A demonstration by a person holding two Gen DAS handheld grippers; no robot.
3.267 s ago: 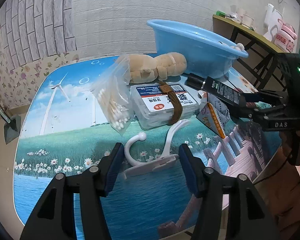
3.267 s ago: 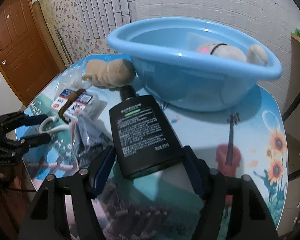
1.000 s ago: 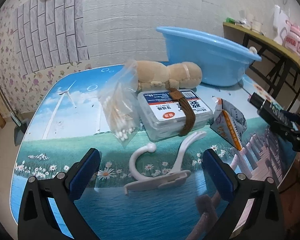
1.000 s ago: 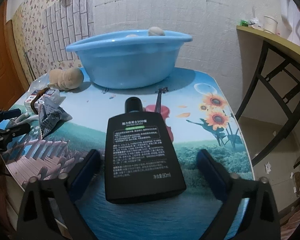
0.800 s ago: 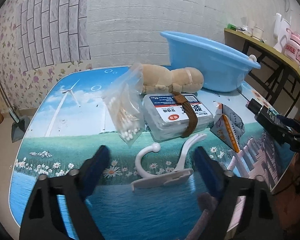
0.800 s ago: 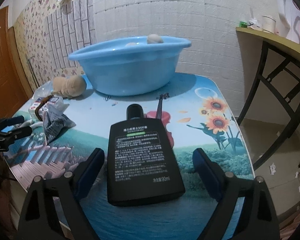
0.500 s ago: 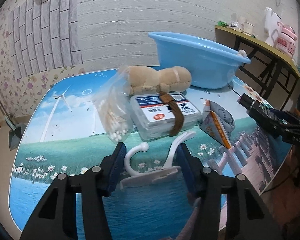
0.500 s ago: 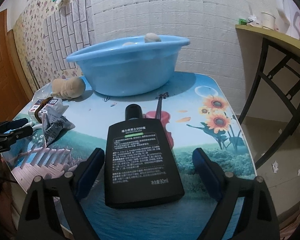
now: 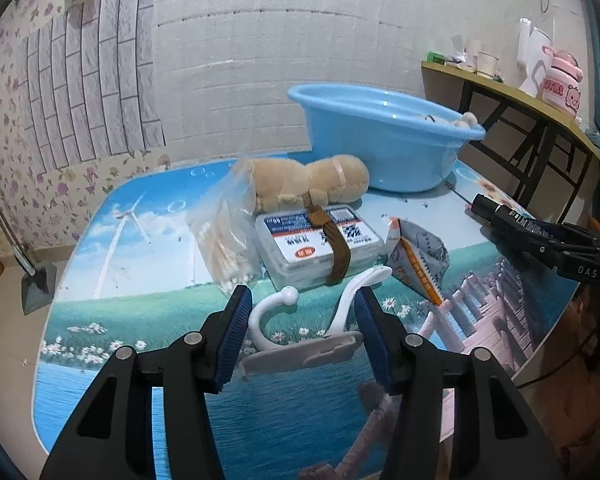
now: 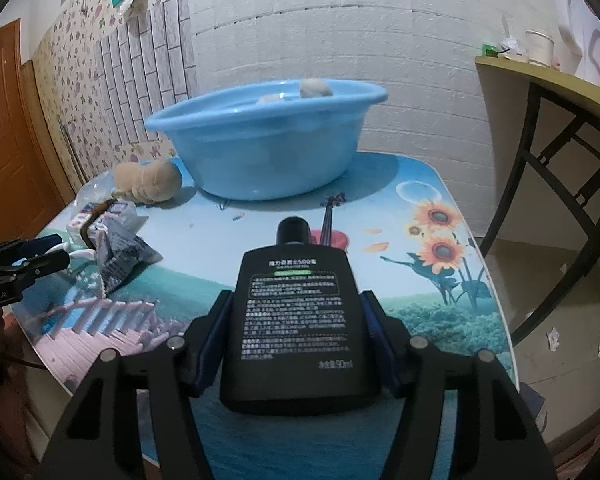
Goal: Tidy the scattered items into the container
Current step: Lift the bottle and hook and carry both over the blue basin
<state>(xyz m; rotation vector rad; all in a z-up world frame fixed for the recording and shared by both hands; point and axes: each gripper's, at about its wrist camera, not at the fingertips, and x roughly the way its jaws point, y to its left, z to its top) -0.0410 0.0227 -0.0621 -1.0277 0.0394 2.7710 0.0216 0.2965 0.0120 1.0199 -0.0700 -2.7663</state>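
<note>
Surface: table [image 9: 112,236] w/ printed landscape cover (windmill, daisies, water, footbridge; sunflowers and a violin on the far-right part). Room: white brick-pattern wall behind, floral wallpaper at left, brown door [image 10: 0,128] at far left in right-wrist view, side shelf [image 9: 512,92] on black legs w/ cups and a pink mug.

Containers: blue basin [image 10: 268,144] stood at the back of the table, near the wall. Inside it, pale plush shapes showed above the rim; rest of contents hidden. Clear lidded box [image 9: 320,244] w/ blue-white label sat mid-table, brown strap across it. Zip bag of cotton swabs [image 9: 224,236] lay just left of the box, touching it. Beige plush toy [image 9: 312,182] lay behind the box, betw. box and basin. Crumpled snack packet [image 9: 418,260] lay right of the box.

Left gripper [image 9: 302,332]: jaws narrowed around the white plastic hook [image 9: 300,332], which lay flat on the table in front of the box; pads at the hook's base ends, contact not confirmable.

Right gripper [image 10: 296,336]: jaws were just closing and sat against both sides of the black flat bottle [image 10: 296,320], cap pointing toward the basin. Bottle was well short of the basin.
</note>
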